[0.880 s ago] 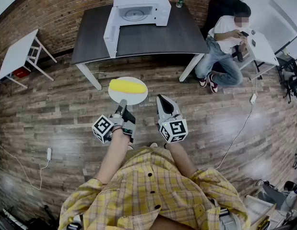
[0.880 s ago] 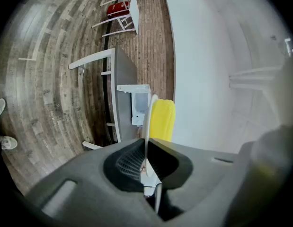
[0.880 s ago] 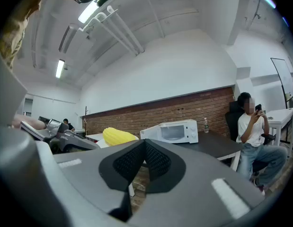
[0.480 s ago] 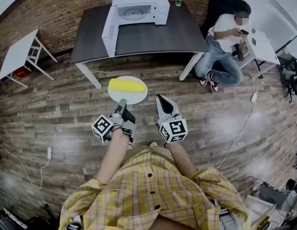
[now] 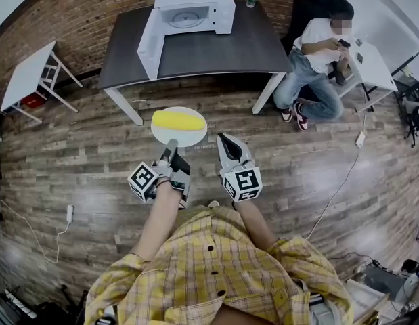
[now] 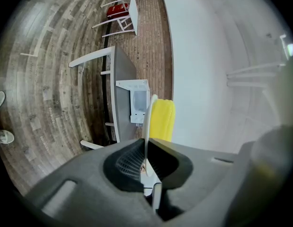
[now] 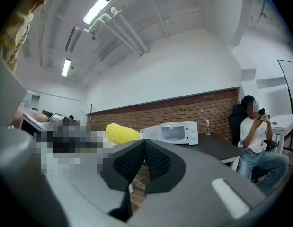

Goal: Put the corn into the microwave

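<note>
My left claw [image 5: 171, 145] pinches the near rim of the white plate [image 5: 189, 138] carrying the corn [image 5: 177, 120], while my right claw [image 5: 223, 141] is pressed together, empty.

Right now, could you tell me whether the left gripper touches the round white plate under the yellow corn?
Touching. The left gripper view shows the left gripper shut on the white plate, rim clamped between its pads.

The left tool [image 5: 172, 147] grips a plate [image 5: 190, 138] carrying corn [image 5: 177, 120] before the open microwave [image 5: 195, 13].
</note>
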Available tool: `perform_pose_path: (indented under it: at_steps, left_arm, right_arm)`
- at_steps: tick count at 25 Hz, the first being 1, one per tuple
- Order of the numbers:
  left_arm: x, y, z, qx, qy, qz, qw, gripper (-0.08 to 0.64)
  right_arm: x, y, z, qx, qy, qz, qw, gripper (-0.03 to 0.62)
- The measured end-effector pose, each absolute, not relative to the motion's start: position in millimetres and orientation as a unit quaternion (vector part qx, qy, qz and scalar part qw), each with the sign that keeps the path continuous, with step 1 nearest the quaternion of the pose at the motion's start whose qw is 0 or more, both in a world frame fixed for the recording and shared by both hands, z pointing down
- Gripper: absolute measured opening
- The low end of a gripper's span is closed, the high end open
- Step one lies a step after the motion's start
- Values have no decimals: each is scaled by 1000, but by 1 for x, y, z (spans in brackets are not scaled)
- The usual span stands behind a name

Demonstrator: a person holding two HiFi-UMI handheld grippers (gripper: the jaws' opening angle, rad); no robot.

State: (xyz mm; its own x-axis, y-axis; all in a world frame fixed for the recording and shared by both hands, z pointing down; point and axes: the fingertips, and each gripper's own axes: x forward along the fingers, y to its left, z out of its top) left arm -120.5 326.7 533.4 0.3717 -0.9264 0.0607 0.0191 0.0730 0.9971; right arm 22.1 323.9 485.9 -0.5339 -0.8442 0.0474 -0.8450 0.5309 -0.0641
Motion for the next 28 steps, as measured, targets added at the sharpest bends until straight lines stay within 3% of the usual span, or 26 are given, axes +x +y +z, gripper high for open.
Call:
perform_pose_path:
  at_steps: [17,28]
  left_arm:
    - [-92,333,544,544,-416,-400,609,18]
    - [-85,282,552,540,-409,-404,615,18]
  right_arm:
    - [54,332,499,469,-882,49,5,3]
    - [59,284,501,471,-881,42,12,3]
